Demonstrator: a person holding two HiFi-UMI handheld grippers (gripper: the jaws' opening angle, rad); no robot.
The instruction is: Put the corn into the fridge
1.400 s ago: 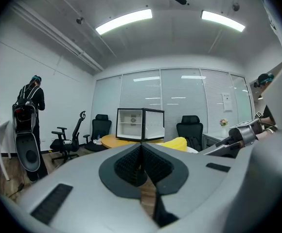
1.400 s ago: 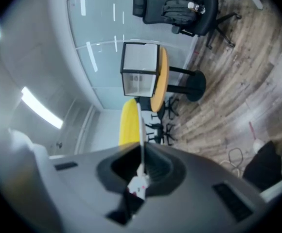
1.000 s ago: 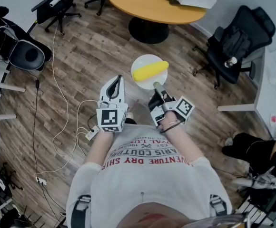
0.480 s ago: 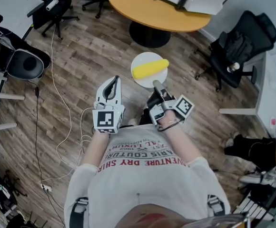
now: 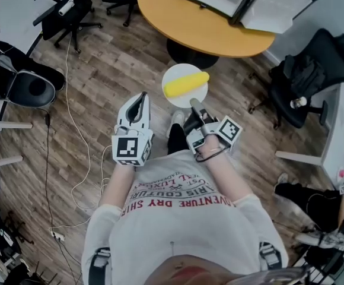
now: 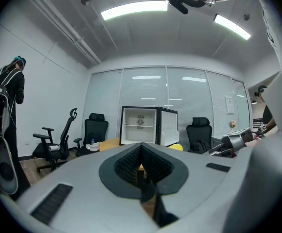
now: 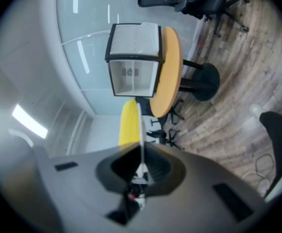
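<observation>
A round orange tabletop point(image 5: 201, 28) stands on the wooden floor point(image 5: 118, 64). A black office chair point(image 5: 305, 76) sits to its right and another chair point(image 5: 71, 8) at upper left. A white cable point(image 5: 77, 123) trails across the boards.

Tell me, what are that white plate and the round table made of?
Plate: smooth, matte white with a thin rim; plastic or ceramic, the look leaves it open. Round table: even orange-tan top without strong grain, probably wood-look laminate.

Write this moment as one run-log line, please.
right gripper: shut on plate rim | corn: lying on plate | left gripper: shut, empty | fridge: door open, on round table
</observation>
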